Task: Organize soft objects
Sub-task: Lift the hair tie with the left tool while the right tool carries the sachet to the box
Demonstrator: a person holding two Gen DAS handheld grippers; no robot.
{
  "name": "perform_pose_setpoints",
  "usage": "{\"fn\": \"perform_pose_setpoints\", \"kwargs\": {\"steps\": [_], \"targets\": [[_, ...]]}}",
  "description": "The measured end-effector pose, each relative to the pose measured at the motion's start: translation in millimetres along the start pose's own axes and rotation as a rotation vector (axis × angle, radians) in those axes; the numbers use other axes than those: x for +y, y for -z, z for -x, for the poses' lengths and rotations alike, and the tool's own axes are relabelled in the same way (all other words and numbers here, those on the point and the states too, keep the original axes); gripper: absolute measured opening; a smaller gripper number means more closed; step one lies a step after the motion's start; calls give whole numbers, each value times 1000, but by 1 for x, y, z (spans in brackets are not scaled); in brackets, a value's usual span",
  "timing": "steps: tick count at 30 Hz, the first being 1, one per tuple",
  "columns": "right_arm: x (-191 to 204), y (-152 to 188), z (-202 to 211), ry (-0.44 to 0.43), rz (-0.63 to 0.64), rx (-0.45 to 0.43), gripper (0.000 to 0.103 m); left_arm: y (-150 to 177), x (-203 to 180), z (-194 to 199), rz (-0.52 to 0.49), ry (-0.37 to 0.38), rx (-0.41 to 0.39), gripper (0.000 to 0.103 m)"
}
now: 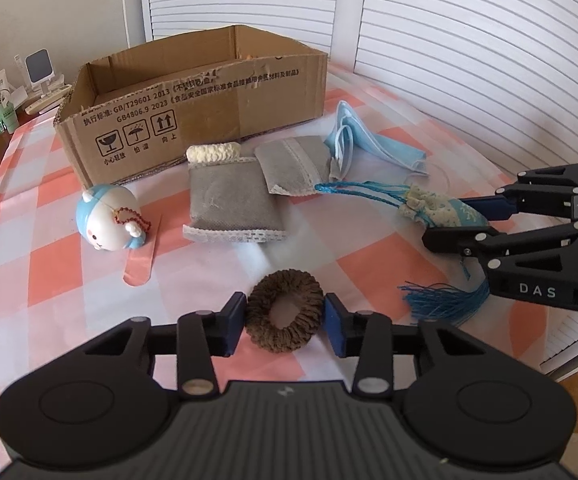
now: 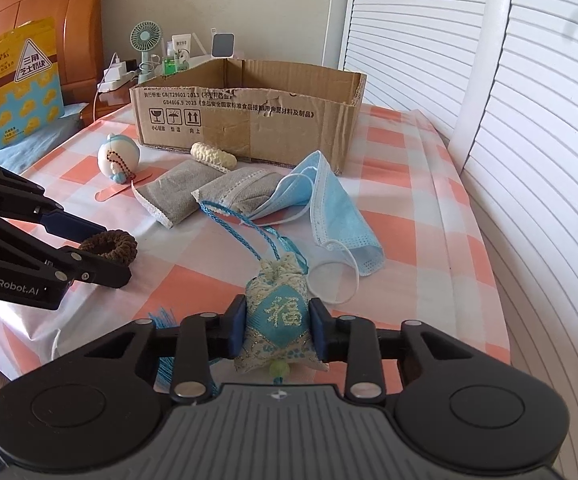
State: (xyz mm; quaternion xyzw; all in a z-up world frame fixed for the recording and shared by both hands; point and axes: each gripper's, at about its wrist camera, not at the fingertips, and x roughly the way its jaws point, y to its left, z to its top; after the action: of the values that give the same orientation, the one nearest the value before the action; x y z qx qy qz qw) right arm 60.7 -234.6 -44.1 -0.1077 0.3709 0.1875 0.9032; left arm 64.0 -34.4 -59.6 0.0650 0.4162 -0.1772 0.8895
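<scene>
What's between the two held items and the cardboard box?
The left gripper clamps the brown scrunchie; two grey pouches and a cream knitted roll lie before the cardboard box. The right gripper clamps the blue sachet; the blue face mask lies ahead. All sit low, passable by lifting over.

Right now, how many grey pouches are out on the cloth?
2. The larger grey pouch lies in front of the cardboard box; the smaller grey pouch overlaps its right corner, beside the blue face mask. The box's inside is partly hidden.

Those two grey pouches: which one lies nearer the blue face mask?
The smaller grey pouch, overlapping the larger grey pouch and touching the blue face mask. The larger lies toward the round toy.
</scene>
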Motion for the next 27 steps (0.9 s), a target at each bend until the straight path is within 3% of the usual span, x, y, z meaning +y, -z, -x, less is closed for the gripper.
{"fn": "perform_pose_setpoints", "kwargs": {"steps": [15,27], "targets": [[1,-29,34,-55,104,-29,36,-16,15,36,-90,41,4,37],[7,-80,48,-80,183,-95,36,-38,32,69,-152,69,-22,36]]}}
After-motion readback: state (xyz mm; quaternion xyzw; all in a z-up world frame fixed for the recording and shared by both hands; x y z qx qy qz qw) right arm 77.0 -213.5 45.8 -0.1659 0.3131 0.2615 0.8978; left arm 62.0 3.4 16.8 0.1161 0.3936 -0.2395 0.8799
